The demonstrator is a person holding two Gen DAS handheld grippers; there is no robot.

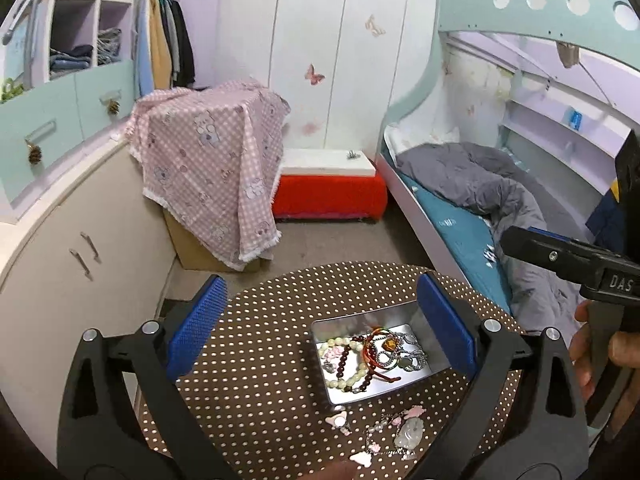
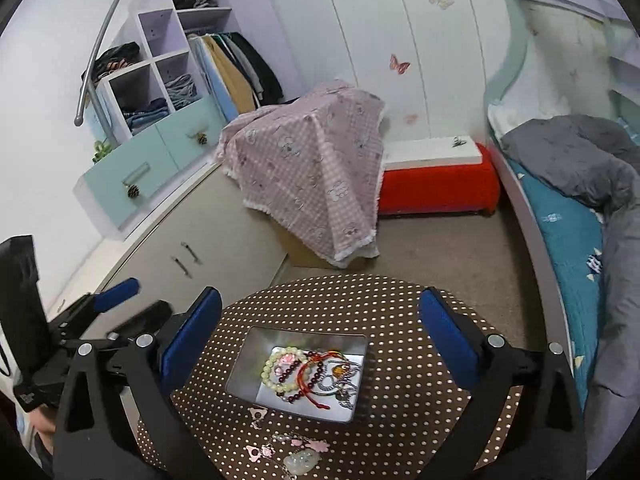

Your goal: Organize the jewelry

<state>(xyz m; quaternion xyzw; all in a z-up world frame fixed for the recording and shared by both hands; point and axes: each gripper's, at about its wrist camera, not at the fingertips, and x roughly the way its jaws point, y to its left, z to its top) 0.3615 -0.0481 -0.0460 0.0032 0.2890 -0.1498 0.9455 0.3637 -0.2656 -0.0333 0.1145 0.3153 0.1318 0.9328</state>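
The metal tin (image 2: 244, 364) sits near the middle of the round polka-dot desk (image 2: 400, 312) and already contains a tangle of pieces: a pale bead bracelet (image 2: 276, 372), a dark red bead bracelet (image 2: 298, 394), a red cord bracelet (image 2: 310, 374) and silver chains (image 2: 344, 384) lying over one another. Outside the tin, at the desk's near edge, lies a necklace with pink flower charms and a pale stone pendant (image 2: 302, 460), and just in front of the tin wall a small pink charm piece (image 2: 256, 414). The left gripper (image 1: 320, 320) is fully spread and empty, its blue pads flanking the tin; the right gripper (image 2: 320, 320) is likewise wide apart with nothing between its pads. Probable faults: the loose necklace is thin and flat, so a pinch may slip off its chain or catch only one charm, leaving the rest to trail and snag the tin rim. A push rather than a clean grasp could slide it off the near edge. Dropping it onto the tangled contents would likely knot the chains further. The light tin may shift if a pad strikes its wall
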